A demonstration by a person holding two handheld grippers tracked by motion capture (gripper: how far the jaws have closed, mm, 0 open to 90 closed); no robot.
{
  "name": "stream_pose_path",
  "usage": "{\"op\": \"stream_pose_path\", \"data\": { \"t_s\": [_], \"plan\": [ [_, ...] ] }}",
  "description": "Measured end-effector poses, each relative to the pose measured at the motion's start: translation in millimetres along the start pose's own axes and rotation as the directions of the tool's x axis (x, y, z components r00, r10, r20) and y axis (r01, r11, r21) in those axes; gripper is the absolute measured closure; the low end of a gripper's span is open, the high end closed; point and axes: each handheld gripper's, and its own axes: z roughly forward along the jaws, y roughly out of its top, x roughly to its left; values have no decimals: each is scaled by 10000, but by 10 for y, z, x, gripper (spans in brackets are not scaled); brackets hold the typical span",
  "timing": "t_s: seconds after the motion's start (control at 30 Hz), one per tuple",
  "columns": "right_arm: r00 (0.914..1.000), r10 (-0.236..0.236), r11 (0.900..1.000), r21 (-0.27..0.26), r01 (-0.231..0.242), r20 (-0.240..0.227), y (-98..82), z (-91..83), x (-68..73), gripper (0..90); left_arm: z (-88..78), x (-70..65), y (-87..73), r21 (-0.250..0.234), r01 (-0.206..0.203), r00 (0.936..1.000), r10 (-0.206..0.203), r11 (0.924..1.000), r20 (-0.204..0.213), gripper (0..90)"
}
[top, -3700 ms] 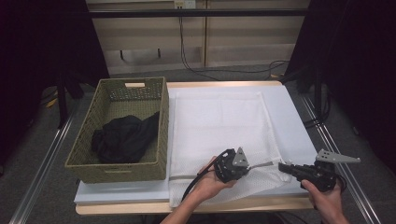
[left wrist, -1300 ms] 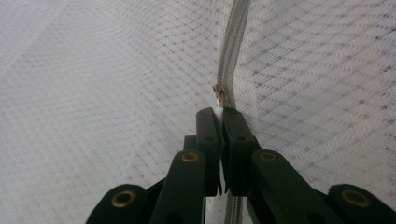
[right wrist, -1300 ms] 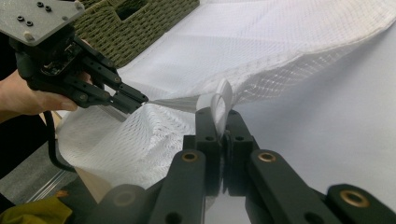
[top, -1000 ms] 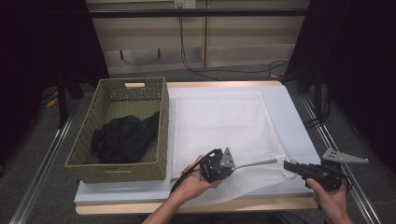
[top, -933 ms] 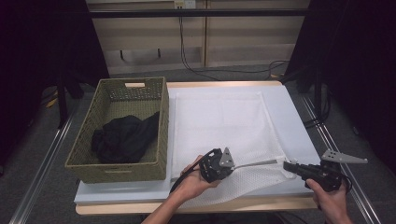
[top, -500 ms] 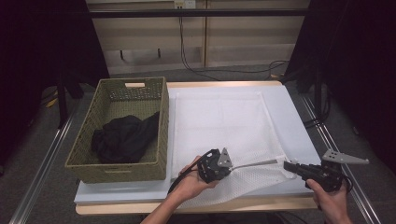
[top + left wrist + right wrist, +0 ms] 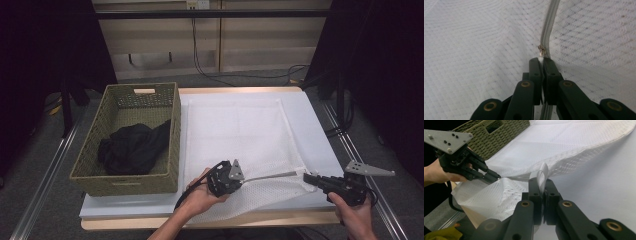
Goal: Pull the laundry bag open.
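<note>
a large white mesh laundry bag (image 7: 240, 130) lies flat across the middle of the pale table top (image 7: 320, 125) in the high view, its near edge lifted and stretched into a taut line in the lower centre of the frame. the left gripper (image 7: 239, 176) is clenched on that edge at lower centre, and the right gripper (image 7: 306, 176) at lower right is clenched on the bag's corner. to the left of the bag stands a woven olive-green rectangular basket (image 7: 172, 145) with a crumpled black cloth (image 7: 132, 147) inside.

the left gripper view adds what the high view cannot resolve: a grey zipper (image 7: 549, 25) runs down from the top centre, and a small metal zipper pull (image 7: 541, 50) sits just above the pinched jaws, which squeeze a bit of white fabric. the right gripper view shows a white fabric tab (image 7: 541, 176) gripped at centre frame, the netting's diamond weave sagging below, and the other gripper biting the bag at the left.
</note>
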Motion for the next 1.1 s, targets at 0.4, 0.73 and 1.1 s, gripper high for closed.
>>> {"op": "stream_pose_path", "data": {
  "t_s": [0.4, 0.73, 1.1],
  "plan": [
    [10000, -58, 10000, -58, 58, -62, 3, 4, 2, 868, -64, 10, -35, 177, -59, 10000, 60, 9998, -70, 868],
    [10000, -35, 9999, -136, 35, -30, 11, -10, -9, 868, -119, -7, -84, 174, -70, 9997, 74, 9998, -212, 867],
    [9999, -88, 10000, 21, 88, -94, -8, 1, -3, 867, -128, 27, -71, 351, 30, 9995, -19, 9994, -310, 868]
  ]
}}
